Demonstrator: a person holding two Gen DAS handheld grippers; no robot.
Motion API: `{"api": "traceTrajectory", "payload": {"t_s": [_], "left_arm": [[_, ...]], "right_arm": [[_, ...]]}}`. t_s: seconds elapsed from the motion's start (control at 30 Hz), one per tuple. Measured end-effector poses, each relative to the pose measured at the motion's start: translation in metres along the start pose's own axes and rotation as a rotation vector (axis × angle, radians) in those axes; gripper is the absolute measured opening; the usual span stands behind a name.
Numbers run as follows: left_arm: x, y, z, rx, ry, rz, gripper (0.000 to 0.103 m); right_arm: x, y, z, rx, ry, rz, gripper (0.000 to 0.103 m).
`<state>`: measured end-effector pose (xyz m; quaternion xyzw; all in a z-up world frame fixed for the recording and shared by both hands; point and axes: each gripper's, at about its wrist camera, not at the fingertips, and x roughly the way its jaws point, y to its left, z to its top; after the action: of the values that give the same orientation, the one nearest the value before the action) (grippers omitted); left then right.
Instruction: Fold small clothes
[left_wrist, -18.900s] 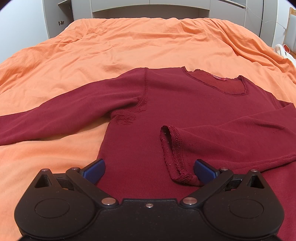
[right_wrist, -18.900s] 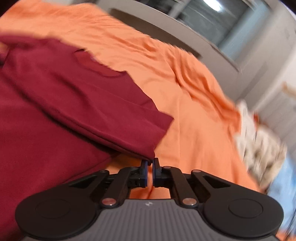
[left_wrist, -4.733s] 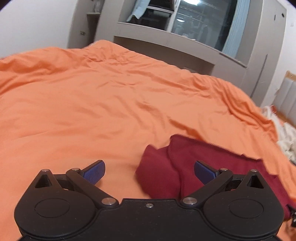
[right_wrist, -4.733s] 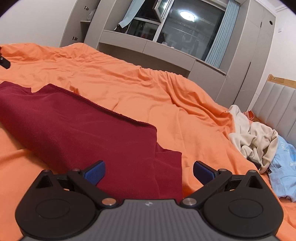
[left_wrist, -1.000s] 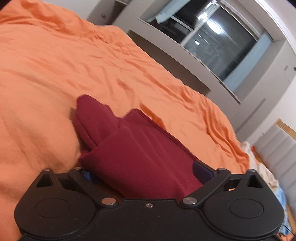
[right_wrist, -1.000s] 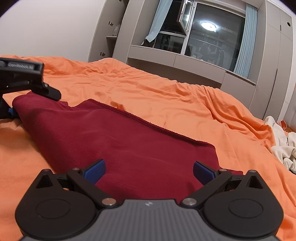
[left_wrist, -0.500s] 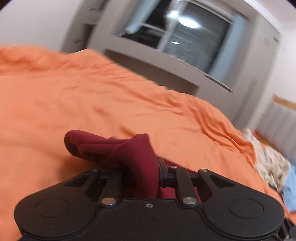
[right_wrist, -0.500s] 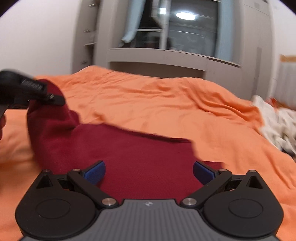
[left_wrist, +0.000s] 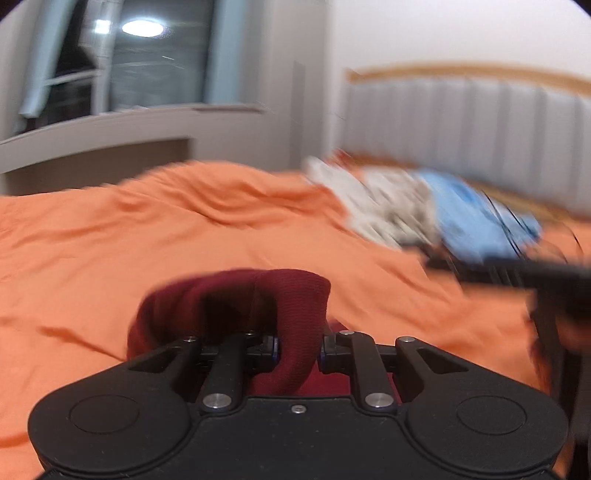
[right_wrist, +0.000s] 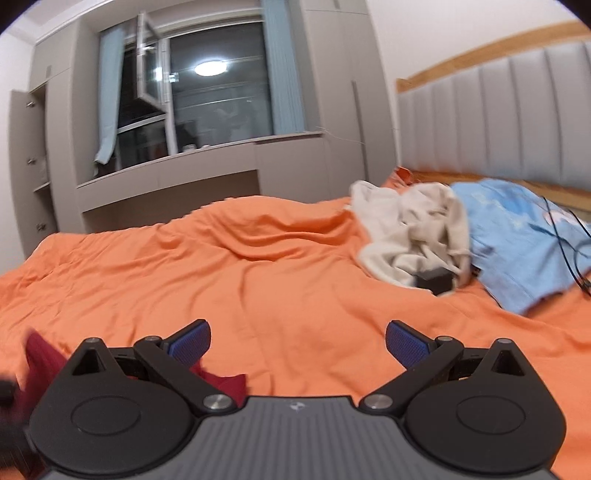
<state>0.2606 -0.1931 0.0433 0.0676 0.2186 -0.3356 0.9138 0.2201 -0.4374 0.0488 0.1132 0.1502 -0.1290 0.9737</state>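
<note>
The left gripper (left_wrist: 298, 350) pinches a thick fold of the dark red shirt (left_wrist: 291, 306) between its jaws, which are drawn close together with the cloth wedged tight between the blue pads. The bunched fabric rises from the jaws and arches over to the left, forming a rolled hump just ahead of the fingers, above the orange bedspread (left_wrist: 147, 236). A strip of the same red cloth shows low behind the jaws, against the gripper body. The right gripper (right_wrist: 297, 338) has its jaws spread wide, blue pads (right_wrist: 406, 341) well apart, with only bare orange cover between them. In the right wrist view the shirt lies off to the lower left, outside the open jaws: one red corner pokes out just beside the left finger, and more of it shows at the frame's left edge. Farther up the bed, a crumpled cream garment (right_wrist: 413, 229) lies heaped beside a light blue garment (right_wrist: 517, 236), the two touching, with a thin black cable (right_wrist: 565, 236) trailing across the blue one. A grey padded headboard (right_wrist: 498, 118) with a wooden top rail stands behind them, and a dark window (right_wrist: 221, 99) sits above grey built-in cabinets. The left wrist view is blurred.
</note>
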Motion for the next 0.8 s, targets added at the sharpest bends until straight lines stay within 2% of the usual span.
{"api": "traceTrajectory", "payload": {"t_s": [0.1, 0.17, 0.23, 0.27, 0.33, 0.53, 0.6, 0.7, 0.8], "left_arm": [[0.016, -0.030, -0.021, 0.098, 0.088, -0.040, 0.021], [0.019, -0.040, -0.031, 0.144, 0.107, -0.044, 0.027], [0.016, -0.044, -0.036, 0.153, 0.110, -0.075, 0.043], [0.015, -0.042, -0.037, 0.145, 0.111, -0.090, 0.047], [0.013, -0.039, -0.035, 0.139, 0.120, -0.123, 0.062], [-0.011, -0.032, -0.035, 0.126, 0.114, -0.205, 0.089], [-0.027, -0.029, -0.037, 0.136, 0.099, -0.222, 0.094], [-0.051, -0.021, -0.040, 0.137, 0.069, -0.237, 0.095], [-0.066, 0.000, -0.040, 0.055, 0.049, -0.168, 0.101]], "right_arm": [[0.004, -0.012, 0.002, 0.029, 0.012, 0.008, 0.103], [0.005, -0.013, 0.000, 0.040, 0.021, 0.022, 0.103], [0.008, -0.010, 0.000, 0.034, 0.031, 0.033, 0.103], [0.010, -0.007, -0.001, 0.028, 0.036, 0.036, 0.103], [0.013, -0.002, -0.002, 0.021, 0.045, 0.037, 0.103], [0.022, 0.004, -0.008, 0.017, 0.094, 0.058, 0.103], [0.022, 0.008, -0.011, 0.013, 0.104, 0.074, 0.103], [0.020, 0.018, -0.013, -0.010, 0.096, 0.126, 0.103], [0.020, 0.035, -0.017, -0.068, 0.095, 0.165, 0.103]]}}
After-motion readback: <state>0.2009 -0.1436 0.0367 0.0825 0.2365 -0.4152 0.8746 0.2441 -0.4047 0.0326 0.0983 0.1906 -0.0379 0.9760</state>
